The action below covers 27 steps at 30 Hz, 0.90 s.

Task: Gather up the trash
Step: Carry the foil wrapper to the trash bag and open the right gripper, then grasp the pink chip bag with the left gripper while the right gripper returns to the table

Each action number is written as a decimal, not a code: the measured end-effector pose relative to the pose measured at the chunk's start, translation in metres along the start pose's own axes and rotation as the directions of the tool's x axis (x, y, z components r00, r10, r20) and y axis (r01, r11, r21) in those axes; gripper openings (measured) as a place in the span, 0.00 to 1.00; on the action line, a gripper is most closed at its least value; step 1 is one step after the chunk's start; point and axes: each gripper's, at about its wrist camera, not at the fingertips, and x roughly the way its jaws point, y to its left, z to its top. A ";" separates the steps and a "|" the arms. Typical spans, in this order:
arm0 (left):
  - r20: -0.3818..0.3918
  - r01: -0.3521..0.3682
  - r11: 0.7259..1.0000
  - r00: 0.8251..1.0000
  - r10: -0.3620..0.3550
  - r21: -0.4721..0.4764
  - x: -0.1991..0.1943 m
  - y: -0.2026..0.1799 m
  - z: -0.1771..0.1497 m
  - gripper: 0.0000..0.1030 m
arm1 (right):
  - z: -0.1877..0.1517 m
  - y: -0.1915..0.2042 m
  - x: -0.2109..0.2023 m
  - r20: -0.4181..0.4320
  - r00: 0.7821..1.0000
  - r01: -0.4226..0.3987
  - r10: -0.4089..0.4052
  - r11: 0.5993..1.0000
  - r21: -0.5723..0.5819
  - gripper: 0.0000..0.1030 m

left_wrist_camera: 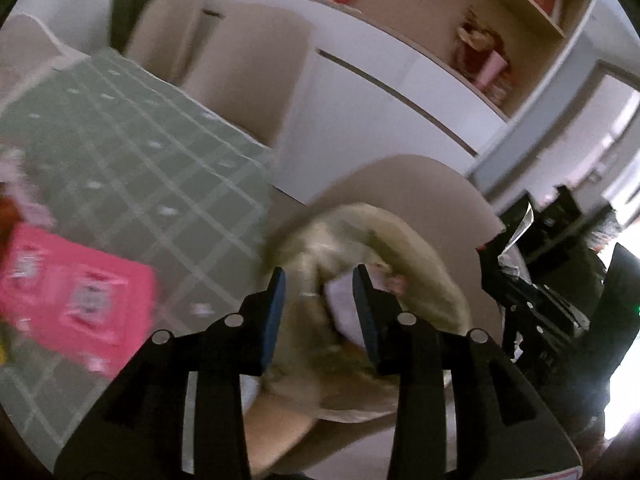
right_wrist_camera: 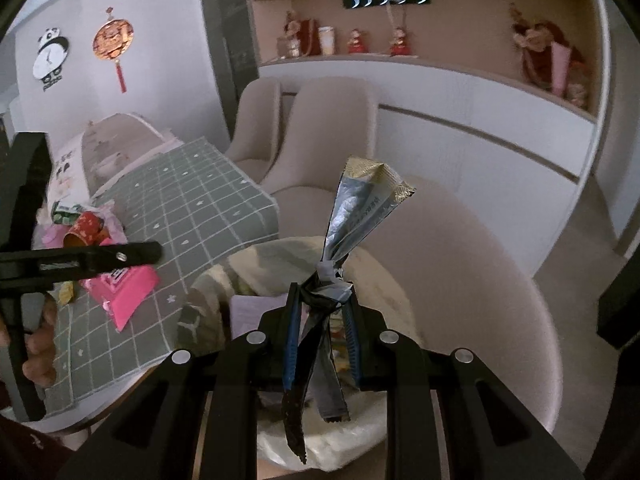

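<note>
1. Right wrist view: right gripper (right_wrist_camera: 322,308) pinching a crumpled silver wrapper (right_wrist_camera: 360,208) at its twisted waist; gold-edged top stands above the jaws, dark tails hang below.
2. Beneath it: a cream bag (right_wrist_camera: 280,256), mouth open, resting on a beige chair (right_wrist_camera: 480,280) beside the table (right_wrist_camera: 192,200).
3. Left wrist view, blurred: left gripper (left_wrist_camera: 320,304) spread, nothing clamped; fingers (left_wrist_camera: 276,292) straddle what seems to be the bag's rim (left_wrist_camera: 400,240), contact not certain.
4. Still on the green checked tablecloth: pink packet (right_wrist_camera: 128,288), red cup (right_wrist_camera: 86,228), small green and yellow scraps near them.
5. Step in hand, by judgement: dropping the held wrapper into the bag.
6. Next move calls for: lowering the wrapper over the mouth, parting the jaws, then returning to the table for the pink packet; the bag's mouth may need holding open.
</note>
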 end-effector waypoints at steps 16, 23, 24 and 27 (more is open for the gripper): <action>0.065 -0.199 0.959 0.974 0.216 -0.203 -0.075 0.099 -0.039 0.32 | -0.004 0.027 0.059 -0.093 0.993 -0.067 0.068 0.998 0.012 0.44; 0.060 -0.262 0.928 0.956 0.287 -0.265 -0.097 0.144 -0.057 0.33 | -0.010 0.032 0.053 -0.080 0.996 -0.035 0.040 0.997 0.063 0.54; 0.063 -0.271 0.921 0.952 0.299 -0.279 -0.101 0.153 -0.060 0.32 | -0.009 0.035 0.049 -0.074 0.996 -0.042 0.047 0.997 0.067 0.54; 0.088 -0.270 0.897 0.944 0.318 -0.349 -0.117 0.183 -0.069 0.33 | -0.005 0.049 0.036 -0.031 0.997 -0.066 0.068 0.996 0.054 0.54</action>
